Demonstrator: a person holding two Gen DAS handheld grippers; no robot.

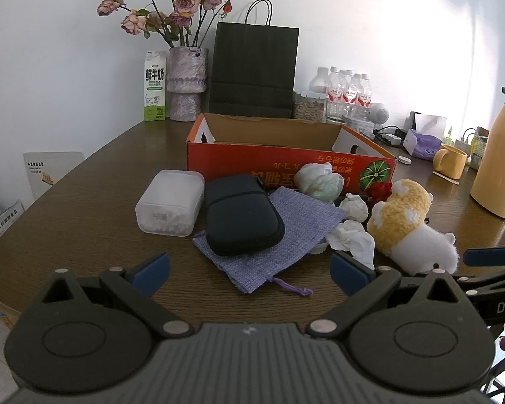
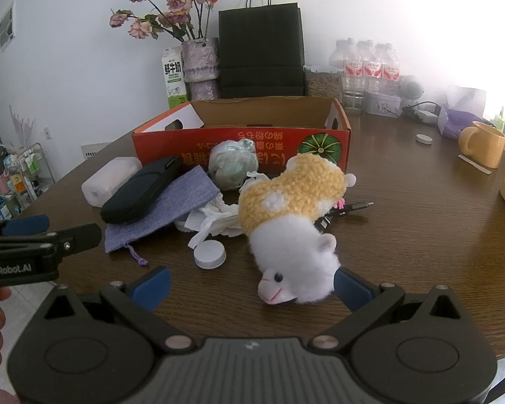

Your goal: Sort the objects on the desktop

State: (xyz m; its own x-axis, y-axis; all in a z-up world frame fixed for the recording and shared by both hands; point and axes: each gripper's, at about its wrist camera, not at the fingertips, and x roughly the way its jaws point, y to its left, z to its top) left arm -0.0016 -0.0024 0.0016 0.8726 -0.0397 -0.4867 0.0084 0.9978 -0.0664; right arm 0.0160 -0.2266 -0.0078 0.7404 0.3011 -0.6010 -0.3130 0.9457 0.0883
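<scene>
We see the left gripper (image 1: 249, 271) with jaws wide apart, gripping nothing, just short of the purple woven drawstring pouch (image 1: 272, 235) under the black zip case (image 1: 244, 215). The right gripper (image 2: 250, 286) is spread too, the yellow-and-white plush toy (image 2: 296, 222) lying head-first between its blue pads unpressed. The orange cardboard box (image 2: 242, 148) stands behind the pile on the brown wooden table (image 2: 421, 222).

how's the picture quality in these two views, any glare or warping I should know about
Left wrist view: window light washes out the wall at upper right, and the fisheye bows the table edge. Right wrist view: stronger glare at upper right fades the water bottles; the plush toy up close stays sharp.
</scene>
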